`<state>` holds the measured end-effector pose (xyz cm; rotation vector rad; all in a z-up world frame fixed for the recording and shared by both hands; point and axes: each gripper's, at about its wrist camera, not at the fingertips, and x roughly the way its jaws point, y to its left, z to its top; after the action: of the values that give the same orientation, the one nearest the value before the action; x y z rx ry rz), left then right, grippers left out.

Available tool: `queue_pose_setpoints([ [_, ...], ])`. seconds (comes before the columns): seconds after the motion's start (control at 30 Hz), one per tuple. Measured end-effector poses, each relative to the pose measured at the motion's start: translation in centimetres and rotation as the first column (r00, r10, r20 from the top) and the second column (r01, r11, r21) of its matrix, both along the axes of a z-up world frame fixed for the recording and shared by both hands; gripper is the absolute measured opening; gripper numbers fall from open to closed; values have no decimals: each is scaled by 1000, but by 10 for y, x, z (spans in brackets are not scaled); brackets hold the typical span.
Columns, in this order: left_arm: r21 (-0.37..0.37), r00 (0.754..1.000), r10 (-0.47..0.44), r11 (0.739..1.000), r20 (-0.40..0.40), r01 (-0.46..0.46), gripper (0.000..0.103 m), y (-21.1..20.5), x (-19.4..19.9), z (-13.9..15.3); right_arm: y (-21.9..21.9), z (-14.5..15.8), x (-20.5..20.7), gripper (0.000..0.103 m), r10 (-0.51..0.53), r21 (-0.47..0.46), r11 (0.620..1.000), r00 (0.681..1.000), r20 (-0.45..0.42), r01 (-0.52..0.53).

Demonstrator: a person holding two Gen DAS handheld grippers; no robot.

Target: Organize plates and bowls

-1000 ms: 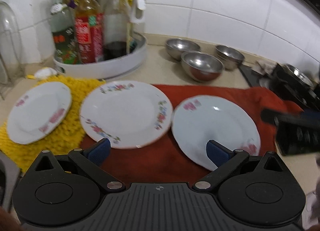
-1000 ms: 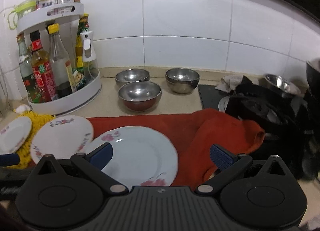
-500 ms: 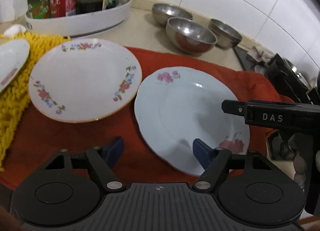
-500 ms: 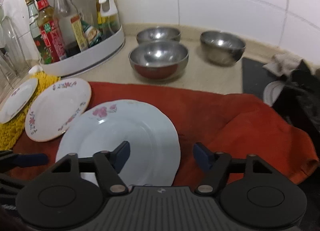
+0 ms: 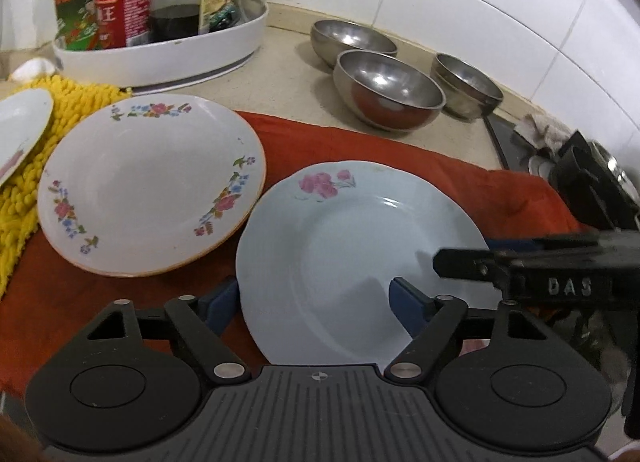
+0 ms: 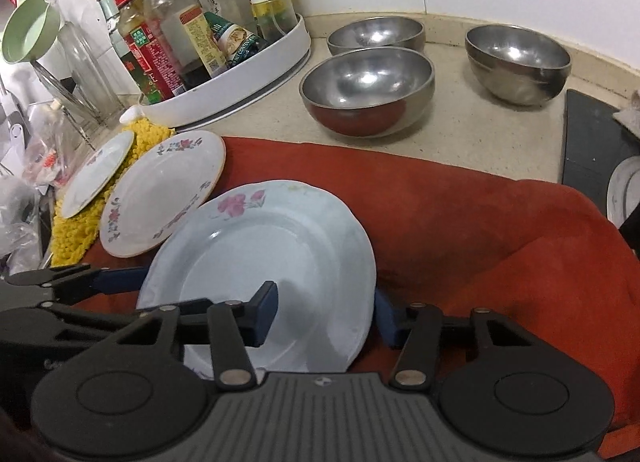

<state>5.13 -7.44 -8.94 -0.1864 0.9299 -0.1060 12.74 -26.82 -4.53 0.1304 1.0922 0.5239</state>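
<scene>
**Pale blue plate straddled by both grippers on the red cloth**

The pale blue plate (image 5: 360, 258) lay nearest, flat on the red cloth (image 6: 480, 222), a pink flower on its far rim. The left gripper (image 5: 312, 304) stood across its near left edge, one blue pad outside the rim, the other over the plate's well, and the jaws had just widened a little; whether the pads touched china could not be told. The right gripper (image 6: 326, 316) straddled the near right edge, its jaws having just been narrowing, one pad above the plate and the other just beyond the rim, not visibly pressing. Just beyond to the left sat the white floral plate (image 5: 148, 186), partly on the cloth. A small plate (image 6: 98, 174) rested on the yellow mat (image 5: 40, 110) further left. Behind, on the counter, stood three steel bowls (image 6: 368, 90), and a white turntable tray (image 5: 168, 50) of bottles by the tiled wall.
</scene>
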Motion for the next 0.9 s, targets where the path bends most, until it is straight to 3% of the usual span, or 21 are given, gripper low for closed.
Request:
queue_pose_setpoints([
  [0.23, -13, 1000, 8, 1000, -1, -8, 81, -3, -6, 5, -9, 11, -5, 46, 61, 4, 998, 998, 2, -61],
  [0.33, -19, 1000, 19, 1000, -6, -19, 76, 4, -6, 3, -5, 6, 2, 46, 57, -32, 998, 998, -1, -57],
  [0.53, 5, 995, 81, 997, 64, -82, 84, 42, -12, 24, 5, 21, 16, 47, 26, -47, 999, 995, 94, -21],
  [0.7, 11, 985, 148, 989, 90, -149, 86, 85, -10, 36, 30, 32, 25, 47, 25, -36, 999, 993, 118, -21],
  [0.9, 13, 975, 220, 975, 38, -221, 81, 122, 6, 25, 83, 32, 49, 47, 77, -22, 997, 987, 139, -75],
])
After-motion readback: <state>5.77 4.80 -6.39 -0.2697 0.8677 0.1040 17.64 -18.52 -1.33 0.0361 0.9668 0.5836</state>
